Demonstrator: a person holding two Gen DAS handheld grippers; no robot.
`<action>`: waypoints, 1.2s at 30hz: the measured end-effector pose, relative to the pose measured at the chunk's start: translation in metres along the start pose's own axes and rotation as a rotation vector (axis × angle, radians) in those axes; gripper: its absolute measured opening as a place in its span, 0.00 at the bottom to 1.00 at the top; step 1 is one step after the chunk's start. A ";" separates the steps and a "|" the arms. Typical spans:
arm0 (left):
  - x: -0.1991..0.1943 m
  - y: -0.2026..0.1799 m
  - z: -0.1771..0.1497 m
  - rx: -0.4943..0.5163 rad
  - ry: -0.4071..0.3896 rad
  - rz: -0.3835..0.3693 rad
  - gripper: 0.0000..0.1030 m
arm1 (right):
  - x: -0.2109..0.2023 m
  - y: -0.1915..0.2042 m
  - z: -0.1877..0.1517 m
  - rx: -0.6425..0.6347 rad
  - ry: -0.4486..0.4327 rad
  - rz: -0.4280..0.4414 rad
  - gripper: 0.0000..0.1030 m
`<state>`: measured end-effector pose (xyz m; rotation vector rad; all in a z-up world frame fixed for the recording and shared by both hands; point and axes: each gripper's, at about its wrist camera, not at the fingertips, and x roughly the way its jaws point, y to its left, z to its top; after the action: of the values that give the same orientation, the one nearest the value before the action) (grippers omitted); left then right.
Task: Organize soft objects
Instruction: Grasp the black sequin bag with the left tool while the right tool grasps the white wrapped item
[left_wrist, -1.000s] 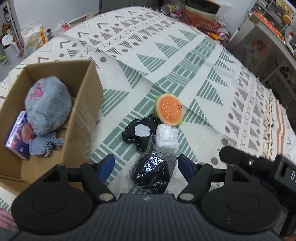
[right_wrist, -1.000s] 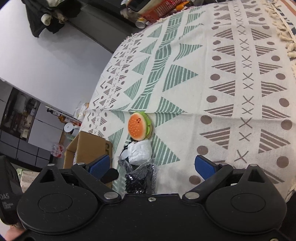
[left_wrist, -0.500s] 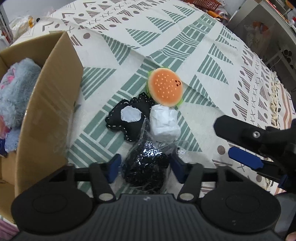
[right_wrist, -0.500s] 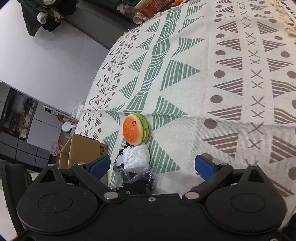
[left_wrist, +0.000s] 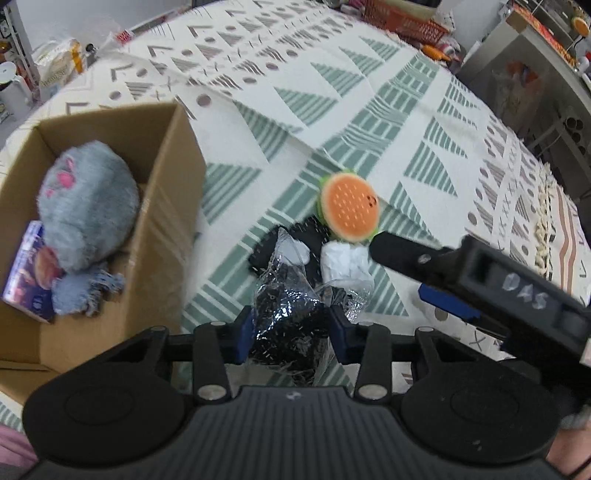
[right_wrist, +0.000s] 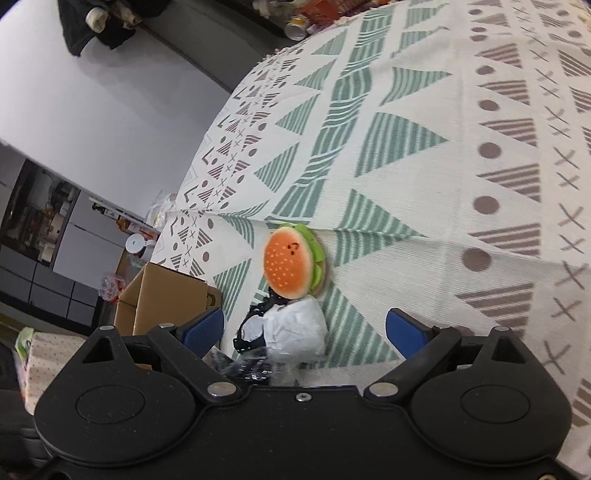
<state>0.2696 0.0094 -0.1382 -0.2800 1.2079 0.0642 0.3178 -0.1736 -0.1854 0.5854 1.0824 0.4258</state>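
Note:
My left gripper (left_wrist: 291, 338) is shut on a black beaded item in a clear plastic bag (left_wrist: 288, 314), with its blue pads pressing both sides. Beyond the bag lie a white crumpled bundle (left_wrist: 345, 264), a black felt piece with a white patch (left_wrist: 275, 245) and an orange burger plush (left_wrist: 349, 208). The cardboard box (left_wrist: 166, 229) on the left holds a grey plush (left_wrist: 86, 210), a frayed blue cloth (left_wrist: 83, 291) and a purple packet (left_wrist: 26, 280). My right gripper (right_wrist: 304, 330) stands open over the white bundle (right_wrist: 295, 328), just short of the burger plush (right_wrist: 290, 262).
A patterned green and cream cloth (left_wrist: 332, 85) covers the table. A red basket (left_wrist: 402, 18) and clutter sit at its far edge, shelves to the right. The right gripper's finger (left_wrist: 406, 254) reaches in beside the white bundle.
My left gripper's pads have closed in onto the bagged black item and drawn back, bringing the box's inside into view again. The right gripper has moved nearer the white bundle and burger.

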 end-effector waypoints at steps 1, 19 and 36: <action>-0.003 0.001 0.001 0.001 -0.006 0.003 0.40 | 0.002 0.002 0.000 -0.006 -0.001 0.002 0.92; -0.014 0.016 0.001 -0.044 -0.035 0.057 0.40 | 0.035 0.020 -0.013 -0.113 0.008 -0.052 0.43; -0.041 0.011 -0.006 -0.015 -0.078 0.013 0.40 | -0.022 0.036 -0.023 -0.152 -0.030 -0.055 0.43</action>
<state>0.2472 0.0228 -0.1040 -0.2806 1.1319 0.0946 0.2865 -0.1535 -0.1554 0.4257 1.0254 0.4458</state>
